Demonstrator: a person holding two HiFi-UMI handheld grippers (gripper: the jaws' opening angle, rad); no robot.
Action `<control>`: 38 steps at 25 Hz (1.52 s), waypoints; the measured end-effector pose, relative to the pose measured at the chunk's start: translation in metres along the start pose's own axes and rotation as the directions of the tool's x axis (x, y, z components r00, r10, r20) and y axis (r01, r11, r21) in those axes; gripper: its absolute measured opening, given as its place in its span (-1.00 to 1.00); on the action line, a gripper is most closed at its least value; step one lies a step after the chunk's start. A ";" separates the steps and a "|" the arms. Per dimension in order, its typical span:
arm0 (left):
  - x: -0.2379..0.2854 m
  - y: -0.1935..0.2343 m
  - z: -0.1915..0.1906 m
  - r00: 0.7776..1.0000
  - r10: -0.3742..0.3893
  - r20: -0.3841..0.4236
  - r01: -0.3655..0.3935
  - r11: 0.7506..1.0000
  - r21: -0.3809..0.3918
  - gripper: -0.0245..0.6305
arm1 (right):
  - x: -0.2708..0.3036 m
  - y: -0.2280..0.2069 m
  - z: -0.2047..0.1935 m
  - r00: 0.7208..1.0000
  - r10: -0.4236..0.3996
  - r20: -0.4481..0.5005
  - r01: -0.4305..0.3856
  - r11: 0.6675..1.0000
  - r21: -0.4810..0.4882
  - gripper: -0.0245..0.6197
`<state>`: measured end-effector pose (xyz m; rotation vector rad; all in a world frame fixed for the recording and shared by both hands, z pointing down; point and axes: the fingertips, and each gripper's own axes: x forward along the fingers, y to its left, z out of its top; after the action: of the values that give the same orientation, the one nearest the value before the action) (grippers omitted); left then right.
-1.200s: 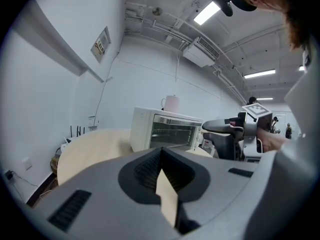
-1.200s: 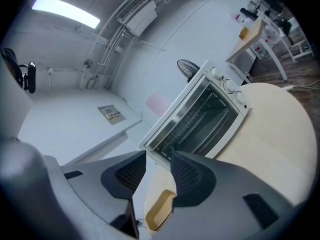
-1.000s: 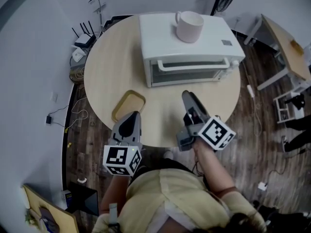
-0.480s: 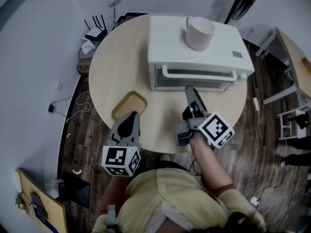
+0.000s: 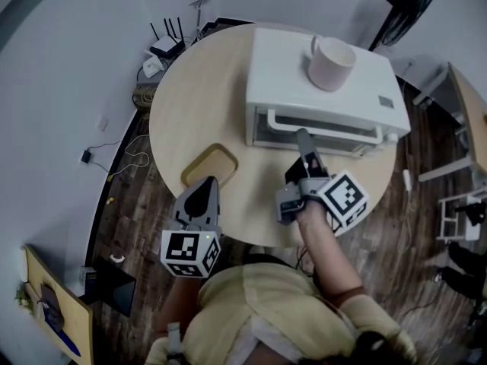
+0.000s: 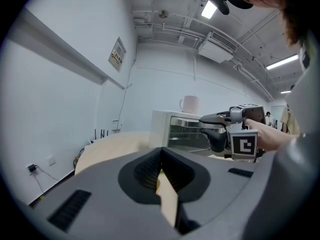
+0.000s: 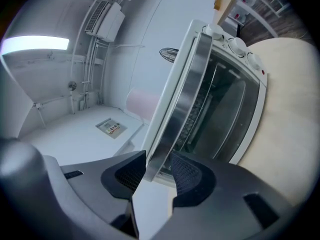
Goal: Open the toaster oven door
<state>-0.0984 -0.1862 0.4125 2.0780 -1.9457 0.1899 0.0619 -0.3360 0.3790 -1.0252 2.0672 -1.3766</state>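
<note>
The white toaster oven (image 5: 319,67) stands on the round table (image 5: 198,105) with its glass door closed and a pink mug (image 5: 332,63) on top. My right gripper (image 5: 304,138) reaches the oven's front, its tips at the white door handle (image 5: 335,131). In the right gripper view the handle bar (image 7: 185,84) runs between the two jaws of my right gripper (image 7: 157,171), which are shut on it. My left gripper (image 5: 204,185) hangs near the table's front edge, shut and holding nothing; its own view shows its tips (image 6: 161,156) together, with the oven (image 6: 185,131) ahead.
A small tan tray (image 5: 209,166) lies on the table just ahead of the left gripper. The oven's knobs (image 7: 235,46) sit at the door's right end. A standing fan (image 5: 407,6) is behind the table, routers and cables (image 5: 163,44) on the floor at left.
My right gripper has moved forward from the middle of the table up to the oven's door handle. The left gripper has stayed in place. The head view has shifted.
</note>
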 end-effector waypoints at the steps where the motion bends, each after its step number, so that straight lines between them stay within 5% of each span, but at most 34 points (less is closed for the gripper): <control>1: -0.001 0.001 0.000 1.000 0.006 0.000 -0.006 1.000 -0.001 -0.92 | 0.002 0.000 0.001 1.000 0.001 0.004 -0.001 1.000 0.000 -0.50; 16: -0.011 0.014 -0.005 0.998 0.068 -0.001 -0.068 0.998 -0.003 -0.92 | 0.020 0.000 0.006 1.000 0.005 0.027 -0.005 1.000 0.009 -0.47; 38: -0.017 0.004 -0.014 0.999 0.043 -0.015 -0.043 0.999 -0.009 -0.92 | 0.010 -0.001 -0.002 0.999 0.023 0.025 -0.024 0.999 0.038 -0.47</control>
<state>-0.1019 -0.1658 0.4216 2.0244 -1.9801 0.2034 0.0548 -0.3434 0.3809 -0.9940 2.0215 -1.3795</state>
